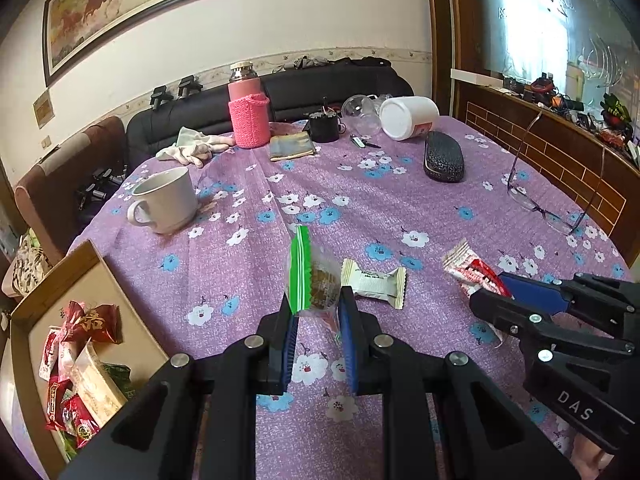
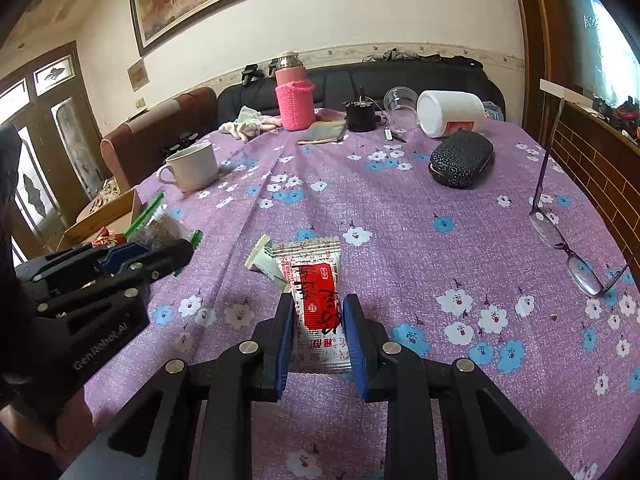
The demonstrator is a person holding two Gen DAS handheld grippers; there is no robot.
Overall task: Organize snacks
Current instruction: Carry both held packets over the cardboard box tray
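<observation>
My left gripper (image 1: pixel 314 300) is shut on a clear snack packet with a green edge (image 1: pixel 310 276) and holds it above the purple floral tablecloth (image 1: pixel 320 200). It also shows in the right wrist view (image 2: pixel 154 232). My right gripper (image 2: pixel 316 304) is shut on a red and white snack packet (image 2: pixel 316 292), which shows in the left wrist view (image 1: pixel 470 268). A cream wrapped snack (image 1: pixel 376 282) lies on the cloth between them, partly hidden behind the red packet in the right wrist view (image 2: pixel 264 262). A cardboard box (image 1: pixel 52 292) at the left holds several red snack packets (image 1: pixel 92 322).
A white mug (image 1: pixel 166 200) stands at the left. A black glasses case (image 1: pixel 444 156), open spectacles (image 1: pixel 556 200), a tipped white jar (image 1: pixel 408 116), a clear cup (image 1: pixel 360 114), a pink flask (image 1: pixel 248 114) and a cloth (image 1: pixel 196 146) lie farther back. A black sofa (image 1: pixel 320 88) stands behind the table.
</observation>
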